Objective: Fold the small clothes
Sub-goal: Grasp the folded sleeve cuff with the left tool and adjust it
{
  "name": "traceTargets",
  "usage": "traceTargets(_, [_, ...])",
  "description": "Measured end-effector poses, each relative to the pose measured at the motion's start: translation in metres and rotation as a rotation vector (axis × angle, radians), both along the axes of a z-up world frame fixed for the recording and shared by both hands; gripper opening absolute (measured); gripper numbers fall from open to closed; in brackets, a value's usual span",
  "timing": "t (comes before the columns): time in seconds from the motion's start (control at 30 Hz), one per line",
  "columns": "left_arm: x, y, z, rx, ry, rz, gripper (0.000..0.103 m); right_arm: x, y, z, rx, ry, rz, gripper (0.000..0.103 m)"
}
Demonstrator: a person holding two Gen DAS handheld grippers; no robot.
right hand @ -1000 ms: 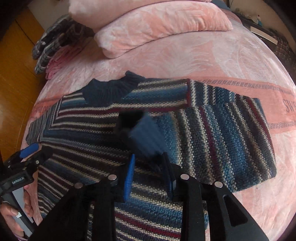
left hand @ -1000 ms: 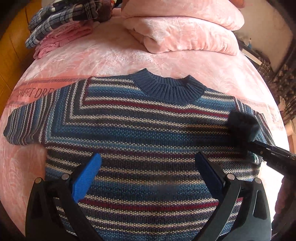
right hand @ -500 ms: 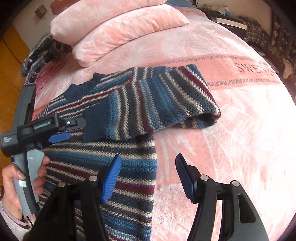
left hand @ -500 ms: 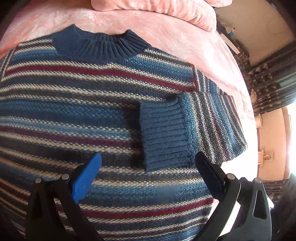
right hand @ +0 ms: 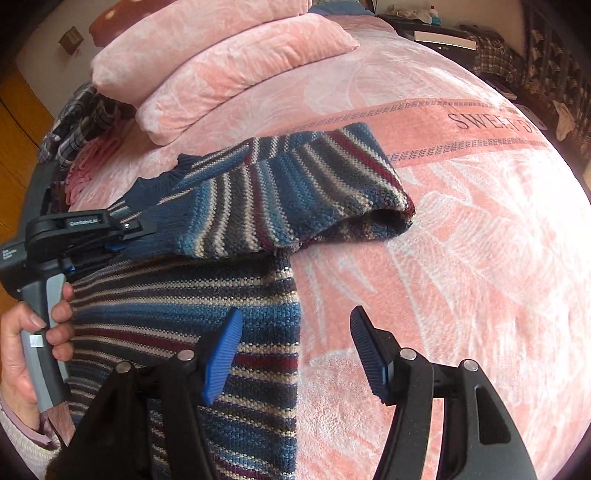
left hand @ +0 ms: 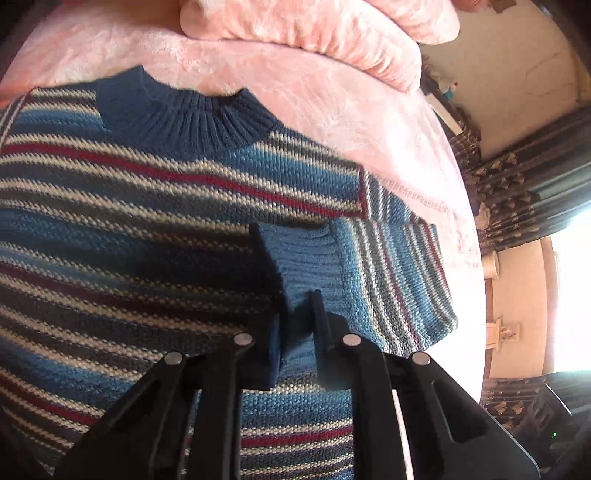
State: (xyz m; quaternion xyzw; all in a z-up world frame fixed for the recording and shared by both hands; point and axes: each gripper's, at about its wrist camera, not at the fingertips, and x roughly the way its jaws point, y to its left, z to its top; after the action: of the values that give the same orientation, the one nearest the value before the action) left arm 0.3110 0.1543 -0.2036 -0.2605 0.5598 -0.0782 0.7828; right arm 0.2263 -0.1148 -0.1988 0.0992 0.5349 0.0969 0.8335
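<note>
Pinching the sweater (left hand: 110, 229) cuff (left hand: 299, 266), left tongs (left hand: 295, 332) close; right tongs (right hand: 295, 354) gape.

Left gripper (left hand: 297, 325) pinched on ribbed blue sleeve cuff (left hand: 306, 258), sleeve folded over chest of striped knit sweater (left hand: 129, 229). Sweater flat on pink bedspread (left hand: 332, 92), navy collar (left hand: 184, 118) toward pink pillows (left hand: 314, 33) at the bed's far edge

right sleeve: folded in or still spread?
Folded in. The sleeve lies doubled across the sweater chest, its cuff pinched in the left gripper.
</note>
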Motion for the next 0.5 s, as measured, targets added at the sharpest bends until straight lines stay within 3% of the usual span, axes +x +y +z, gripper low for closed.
traceTargets(0.13, [-0.010,0.046,0.034,0.060,-0.097,0.069,0.007,0.013,0.004,0.002,0.024,0.006,-0.006,0.062])
traceTargets(0.27, [-0.015,0.098,0.052,0.155,-0.131,0.132,0.000,0.037,0.010,-0.002,0.084,0.034,-0.032,0.062])
traceTargets(0.43, [-0.020,0.157,0.053,0.195,-0.106,0.180,0.000,0.075,0.025,-0.019,0.051,0.067,-0.075,0.061])
traceTargets(0.5, [-0.021,0.169,0.046,0.174,-0.074,0.187,0.008,0.086,0.026,-0.025,0.033,0.085,-0.112,0.061])
